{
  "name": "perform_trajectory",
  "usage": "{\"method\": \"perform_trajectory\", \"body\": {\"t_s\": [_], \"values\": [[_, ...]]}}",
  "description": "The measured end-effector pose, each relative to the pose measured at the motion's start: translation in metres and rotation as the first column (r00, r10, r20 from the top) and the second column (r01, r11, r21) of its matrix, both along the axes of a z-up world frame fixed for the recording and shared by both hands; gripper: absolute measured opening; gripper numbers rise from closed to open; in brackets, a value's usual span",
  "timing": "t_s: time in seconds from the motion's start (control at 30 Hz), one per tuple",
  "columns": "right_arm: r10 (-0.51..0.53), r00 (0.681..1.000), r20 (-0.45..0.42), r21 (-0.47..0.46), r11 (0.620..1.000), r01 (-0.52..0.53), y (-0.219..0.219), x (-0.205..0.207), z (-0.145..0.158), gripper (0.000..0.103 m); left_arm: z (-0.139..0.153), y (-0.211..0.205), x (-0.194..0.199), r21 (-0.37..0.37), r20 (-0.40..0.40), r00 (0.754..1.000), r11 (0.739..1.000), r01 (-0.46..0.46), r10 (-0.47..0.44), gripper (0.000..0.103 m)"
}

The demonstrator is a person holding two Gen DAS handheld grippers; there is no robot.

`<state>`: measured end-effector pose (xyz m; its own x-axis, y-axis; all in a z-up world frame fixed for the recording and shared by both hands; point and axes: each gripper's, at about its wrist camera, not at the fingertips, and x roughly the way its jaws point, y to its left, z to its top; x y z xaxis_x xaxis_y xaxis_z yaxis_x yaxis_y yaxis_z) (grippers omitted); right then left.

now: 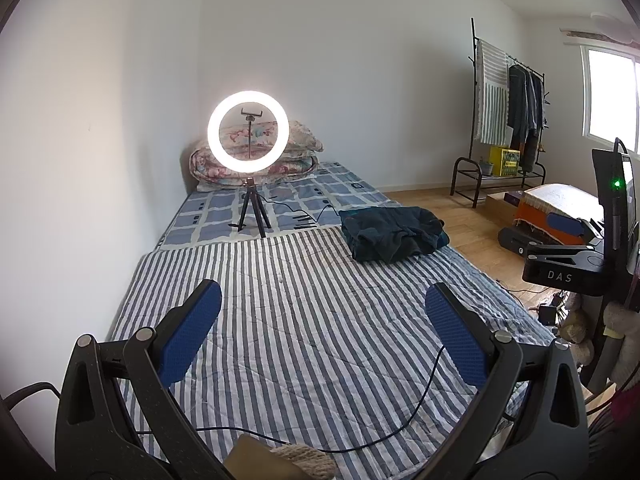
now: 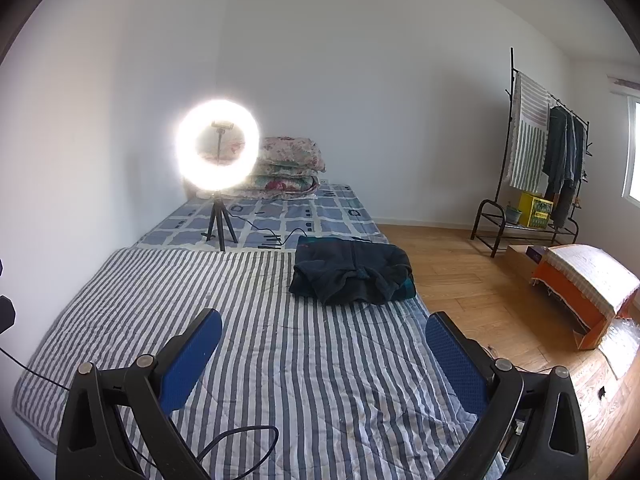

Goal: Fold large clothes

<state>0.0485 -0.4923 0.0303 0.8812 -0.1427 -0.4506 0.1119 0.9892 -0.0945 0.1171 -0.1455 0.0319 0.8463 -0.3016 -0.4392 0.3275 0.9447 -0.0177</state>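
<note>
Left gripper (image 1: 323, 332): jaws spread wide, holding nothing, above the striped quilt (image 1: 304, 300).
Right gripper (image 2: 323, 354): likewise wide and empty; keep both so until you reach cloth.
Dark garment (image 2: 352, 276): lies in a rumpled, partly doubled heap at the bed's far right edge, well apart from both grippers.
Stage: fits a loose fold already laid, or a pile awaiting spreading.
Hazards: cable (image 1: 412, 412), ring light (image 1: 248, 132).
</note>
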Motion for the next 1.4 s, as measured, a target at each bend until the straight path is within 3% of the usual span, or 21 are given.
{"method": "perform_trajectory", "body": {"t_s": [1.4], "values": [[0.011,1.0,-0.012,0.013,1.0,-0.011,-0.0018,0.0013,-0.0017,0.103,-0.0027,0.0016,0.0002,-0.005,0.009,1.0,1.0,0.002,-0.002,0.103]]}}
